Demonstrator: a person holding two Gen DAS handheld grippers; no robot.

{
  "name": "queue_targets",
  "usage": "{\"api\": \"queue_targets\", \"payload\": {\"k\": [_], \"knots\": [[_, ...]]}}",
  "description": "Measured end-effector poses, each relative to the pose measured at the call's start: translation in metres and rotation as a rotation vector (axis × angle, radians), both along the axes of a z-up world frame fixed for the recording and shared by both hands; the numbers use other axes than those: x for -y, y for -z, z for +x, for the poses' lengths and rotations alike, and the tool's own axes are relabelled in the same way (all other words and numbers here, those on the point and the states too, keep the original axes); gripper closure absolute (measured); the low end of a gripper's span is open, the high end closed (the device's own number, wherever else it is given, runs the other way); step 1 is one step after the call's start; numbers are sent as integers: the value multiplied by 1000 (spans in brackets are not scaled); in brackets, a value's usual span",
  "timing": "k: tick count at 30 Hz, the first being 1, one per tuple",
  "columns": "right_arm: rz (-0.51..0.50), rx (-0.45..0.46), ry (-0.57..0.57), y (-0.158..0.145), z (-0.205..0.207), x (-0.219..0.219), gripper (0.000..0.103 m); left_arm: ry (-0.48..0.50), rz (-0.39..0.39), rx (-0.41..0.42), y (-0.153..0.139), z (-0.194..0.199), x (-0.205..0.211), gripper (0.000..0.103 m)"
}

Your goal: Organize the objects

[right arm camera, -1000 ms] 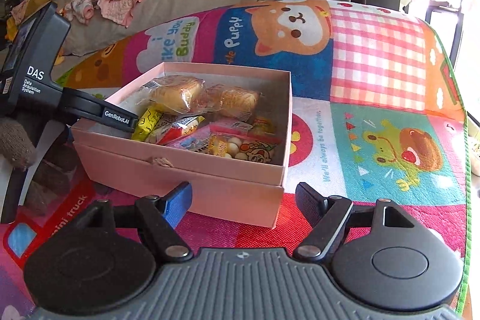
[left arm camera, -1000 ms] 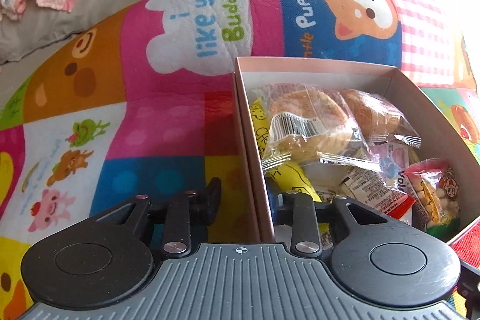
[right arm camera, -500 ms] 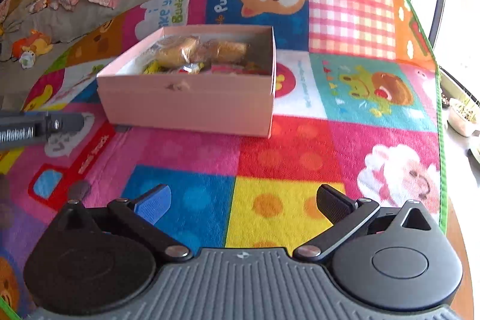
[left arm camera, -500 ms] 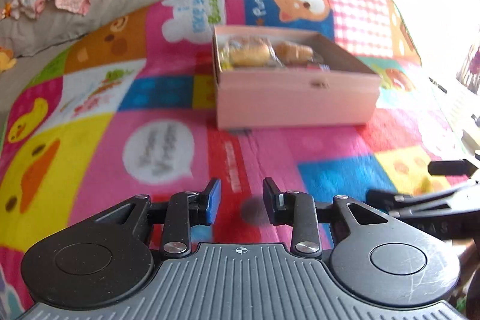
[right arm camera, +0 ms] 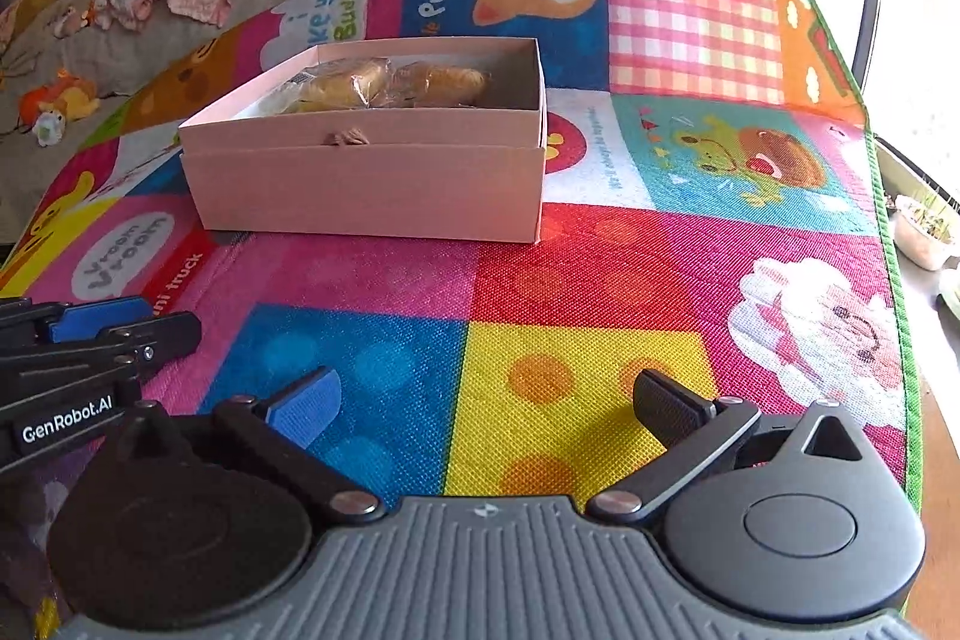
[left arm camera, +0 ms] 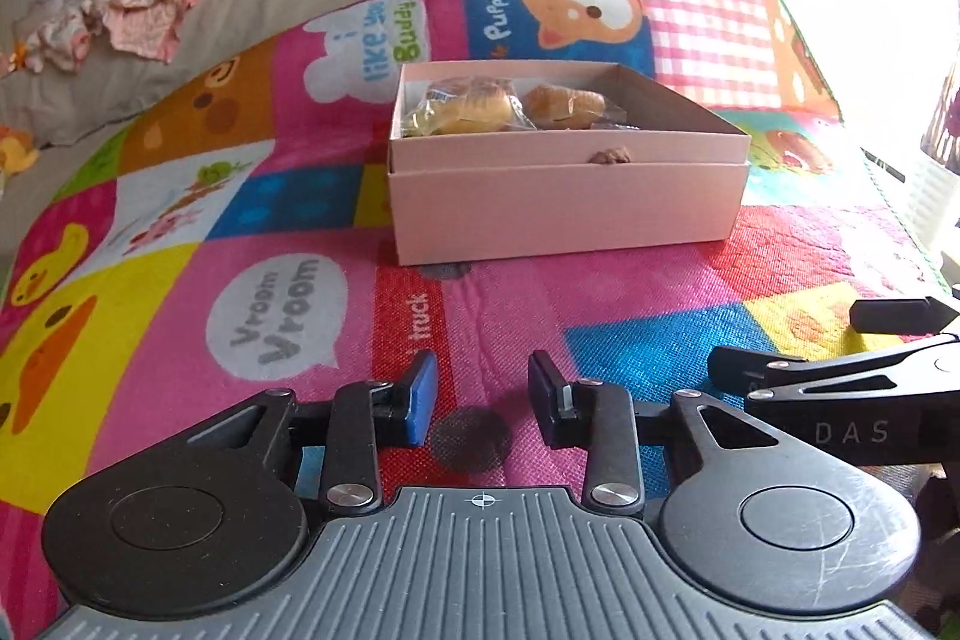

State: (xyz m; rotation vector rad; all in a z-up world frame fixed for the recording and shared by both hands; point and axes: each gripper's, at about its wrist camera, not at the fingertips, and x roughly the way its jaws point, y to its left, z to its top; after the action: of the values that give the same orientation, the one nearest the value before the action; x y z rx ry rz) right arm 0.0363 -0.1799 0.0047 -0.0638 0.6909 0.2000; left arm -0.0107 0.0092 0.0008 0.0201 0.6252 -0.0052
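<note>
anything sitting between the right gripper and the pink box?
Nothing: in the right wrist view only bare play mat lies between the right gripper and the pink box. The left gripper sits off to the side.

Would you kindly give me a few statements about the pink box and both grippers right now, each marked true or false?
1. The open pink cardboard box holds clear-wrapped bread rolls. True.
2. The left gripper is clamped on a snack packet. False: its fingers hold nothing and hover over the colourful cartoon play mat.
3. The right gripper has its jaws spread wide and empty. True.
4. A lid covers the box. False: the top is open and the contents show.
5. The box sits on the play mat, beyond both grippers. True.
</note>
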Motion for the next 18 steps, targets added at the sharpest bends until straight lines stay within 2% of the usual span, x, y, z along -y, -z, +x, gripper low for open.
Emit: {"api": "queue_targets", "payload": {"k": [5,11,18], "knots": [[-5,6,12,0,4,-1,0,-10,-22,0,0,-1,-2,66],[-6,0,-3,0,9,-2,0,-45,-4,1,0,-3,5,66],[-1,2,-2,0,7,-1,0,-47,-36,1,-1,-5,1,66]]}}
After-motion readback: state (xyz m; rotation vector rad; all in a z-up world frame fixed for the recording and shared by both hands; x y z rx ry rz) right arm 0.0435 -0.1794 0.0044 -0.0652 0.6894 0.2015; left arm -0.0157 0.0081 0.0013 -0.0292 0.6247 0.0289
